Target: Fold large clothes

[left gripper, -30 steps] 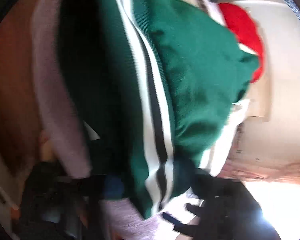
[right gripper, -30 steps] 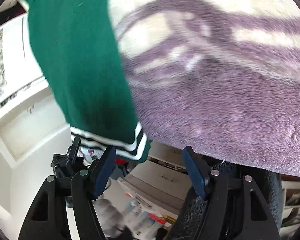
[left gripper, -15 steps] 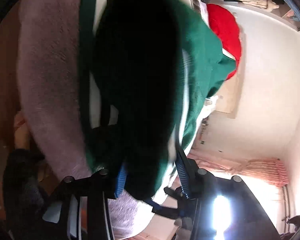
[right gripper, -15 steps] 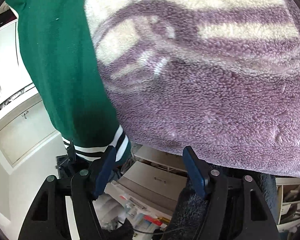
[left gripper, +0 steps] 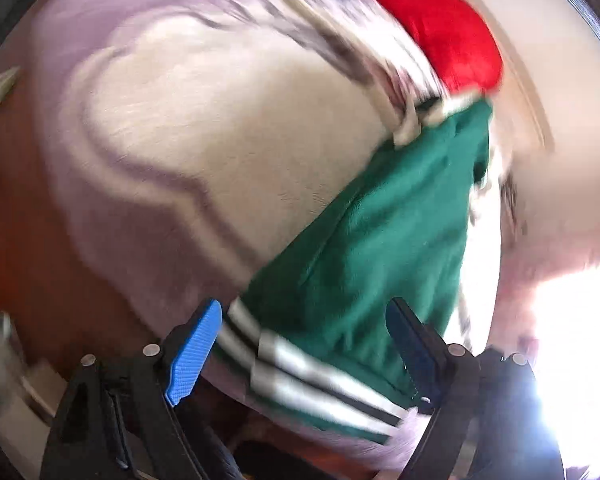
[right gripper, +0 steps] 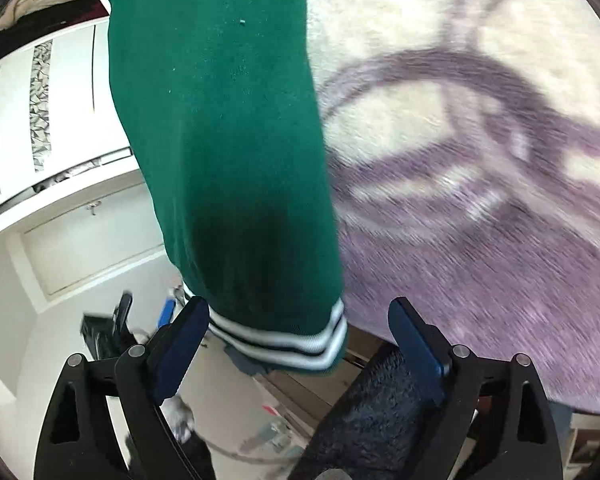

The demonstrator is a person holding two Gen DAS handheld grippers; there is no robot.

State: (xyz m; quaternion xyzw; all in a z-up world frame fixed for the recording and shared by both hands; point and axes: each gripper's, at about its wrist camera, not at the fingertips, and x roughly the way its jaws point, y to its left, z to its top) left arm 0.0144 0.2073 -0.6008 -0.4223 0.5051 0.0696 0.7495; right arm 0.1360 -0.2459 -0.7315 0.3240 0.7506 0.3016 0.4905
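A green sweater [left gripper: 380, 248] with a white and black striped cuff lies on a purple and cream fleece blanket [left gripper: 204, 128]. My left gripper [left gripper: 304, 356] is open, its jaws wide apart on either side of the striped hem, with the cloth loose between them. In the right wrist view a green sleeve [right gripper: 224, 132] with a striped cuff [right gripper: 284, 340] hangs over the blanket [right gripper: 480, 184] edge. My right gripper [right gripper: 300, 336] is open, its jaws either side of the cuff and not closed on it.
A red garment [left gripper: 440, 28] lies at the far end of the blanket. White cabinets [right gripper: 52, 128] stand to the left in the right wrist view, with clutter on the floor below. A dark fuzzy object [right gripper: 380, 416] sits under the right finger. Bright window glare is at the right.
My left gripper has let go of the green sweater and opened wide; the sweater now lies on the blanket. My right gripper stayed open and the sleeve cuff came down between its fingers.
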